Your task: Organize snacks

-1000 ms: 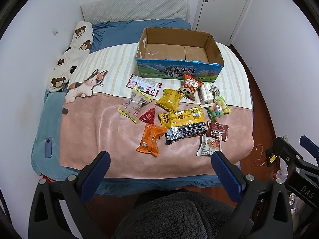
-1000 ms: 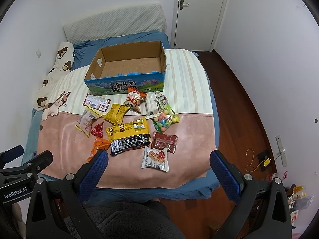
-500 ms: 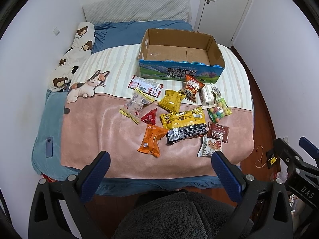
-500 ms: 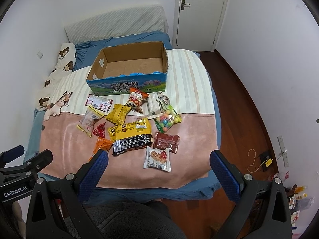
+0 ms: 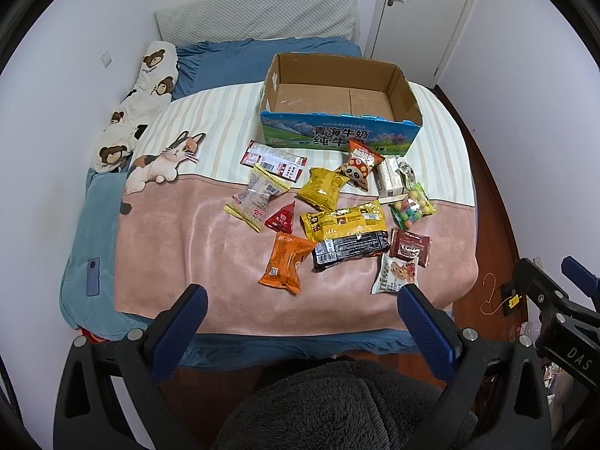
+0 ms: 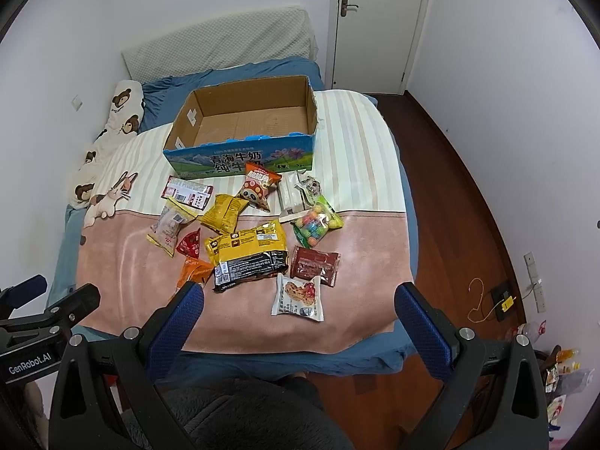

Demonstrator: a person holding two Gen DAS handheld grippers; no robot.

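Several snack packets lie scattered on the bed's pink blanket (image 5: pixel 195 262): an orange packet (image 5: pixel 285 262), a large yellow-and-black bag (image 5: pixel 347 234), a white cookie packet (image 6: pixel 299 297), a brown packet (image 6: pixel 314 264) and a bag of coloured candies (image 6: pixel 318 221). Behind them stands an open, empty cardboard box (image 5: pixel 339 112) (image 6: pixel 243 127) with a blue printed front. My left gripper (image 5: pixel 300 300) hangs open above the bed's near edge, nothing between its fingers. My right gripper (image 6: pixel 298 298) is open too, over the near edge, with the cookie packet seen between its fingers, well below them.
A bear-print pillow (image 5: pixel 142 101) lies along the left wall and a grey headboard cushion (image 5: pixel 258 13) stands at the back. A white door (image 6: pixel 378 22) is beyond the bed. Wooden floor (image 6: pixel 461 195) runs along the right side. A dark fleece sleeve (image 5: pixel 337 408) fills the bottom.
Both grippers have drifted slightly closer to the bed, so the snacks and box sit a little lower in each view. Nothing on the bed has moved.
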